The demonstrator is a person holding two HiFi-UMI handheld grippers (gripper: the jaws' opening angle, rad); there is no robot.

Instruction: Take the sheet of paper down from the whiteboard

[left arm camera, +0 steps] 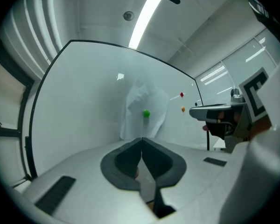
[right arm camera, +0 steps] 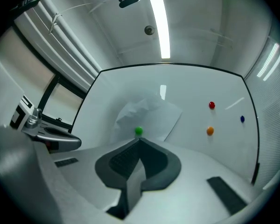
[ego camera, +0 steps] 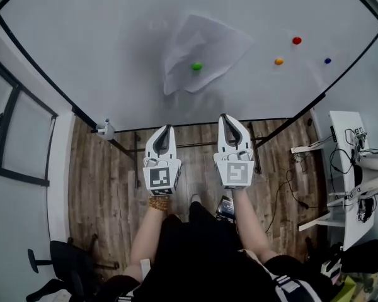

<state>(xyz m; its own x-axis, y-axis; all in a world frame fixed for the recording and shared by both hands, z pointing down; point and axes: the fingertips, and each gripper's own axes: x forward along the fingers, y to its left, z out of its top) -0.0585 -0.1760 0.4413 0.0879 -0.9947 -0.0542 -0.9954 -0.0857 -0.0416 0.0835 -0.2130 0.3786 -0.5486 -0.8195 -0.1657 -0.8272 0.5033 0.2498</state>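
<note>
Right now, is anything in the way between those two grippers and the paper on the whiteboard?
Nothing visible blocks them: only open air lies between the left gripper, the right gripper and the sheet of paper. A green magnet does pin the sheet to the whiteboard.

Left gripper (ego camera: 162, 145) and right gripper (ego camera: 233, 137) side by side, jaws together, both empty.

— Is the sheet of paper (ego camera: 205, 43) sharp?
— No. In the head view its folds smear into blur, and in the right gripper view its lower edge is hidden behind the right gripper (right arm camera: 139, 141).
— And the whiteboard (ego camera: 82, 43)?
— The head view's upper edge cuts off its top. The small white thing (ego camera: 104, 129) by its lower corner is too small to tell.
</note>
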